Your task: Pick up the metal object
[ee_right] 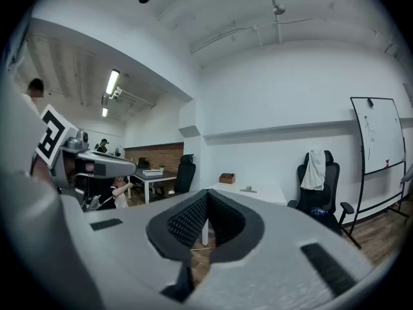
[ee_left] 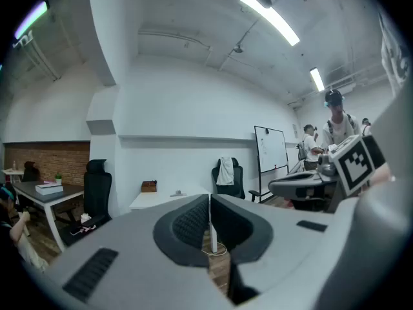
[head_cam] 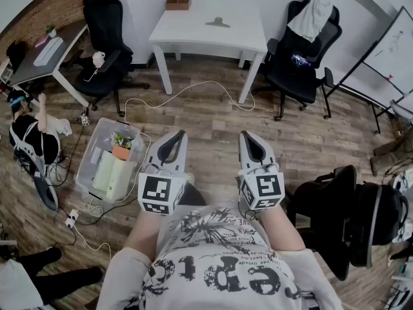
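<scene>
Waiting, with nothing lifted yet. Lower left, a bin (head_cam: 103, 157) crowds the floor (head_cam: 206, 118). The left gripper (head_cam: 173, 144) is clenched, empty. The metal object (head_cam: 217, 22) lies on the tabletop (head_cam: 193, 34) at upper centre, well apart from both. The right gripper (head_cam: 253, 147) is clenched, empty. Open floor leads there; a chair (head_cam: 303, 50) stands just right of the tabletop.

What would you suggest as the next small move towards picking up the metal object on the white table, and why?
Probably walk forward to the white table: the metal object lies on its top, far beyond both grippers. The left gripper and right gripper are held near the body, jaws together and empty, so opening one can wait.
</scene>
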Available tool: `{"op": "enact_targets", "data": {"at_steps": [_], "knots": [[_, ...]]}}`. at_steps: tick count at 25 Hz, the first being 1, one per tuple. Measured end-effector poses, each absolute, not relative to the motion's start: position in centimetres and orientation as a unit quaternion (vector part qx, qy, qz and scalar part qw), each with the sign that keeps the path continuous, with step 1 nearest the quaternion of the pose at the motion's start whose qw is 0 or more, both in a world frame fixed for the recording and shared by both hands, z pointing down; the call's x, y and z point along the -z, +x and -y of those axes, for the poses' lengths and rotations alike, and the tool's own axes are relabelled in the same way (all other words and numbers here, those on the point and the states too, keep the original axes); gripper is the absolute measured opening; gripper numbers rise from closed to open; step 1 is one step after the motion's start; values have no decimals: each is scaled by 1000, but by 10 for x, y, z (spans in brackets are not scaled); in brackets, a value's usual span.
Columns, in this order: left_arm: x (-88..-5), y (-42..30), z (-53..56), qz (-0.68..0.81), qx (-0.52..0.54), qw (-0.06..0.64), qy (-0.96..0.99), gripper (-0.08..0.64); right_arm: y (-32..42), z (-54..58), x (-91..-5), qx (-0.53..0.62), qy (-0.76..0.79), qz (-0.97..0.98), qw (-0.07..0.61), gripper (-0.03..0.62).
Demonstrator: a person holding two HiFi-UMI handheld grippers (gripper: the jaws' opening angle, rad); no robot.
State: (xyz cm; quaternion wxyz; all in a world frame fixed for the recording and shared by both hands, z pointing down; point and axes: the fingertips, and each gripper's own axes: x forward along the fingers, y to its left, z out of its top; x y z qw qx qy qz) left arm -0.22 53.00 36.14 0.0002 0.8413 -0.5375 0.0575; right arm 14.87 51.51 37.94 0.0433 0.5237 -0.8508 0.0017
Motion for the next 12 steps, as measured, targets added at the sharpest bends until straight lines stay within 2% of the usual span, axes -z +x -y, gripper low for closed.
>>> {"op": "enact_targets", "data": {"at_steps": [12], "knots": [[-364,4,-515,540,-57,2,840,12,151,-503,-384,-16,515,856,35,-9]]}}
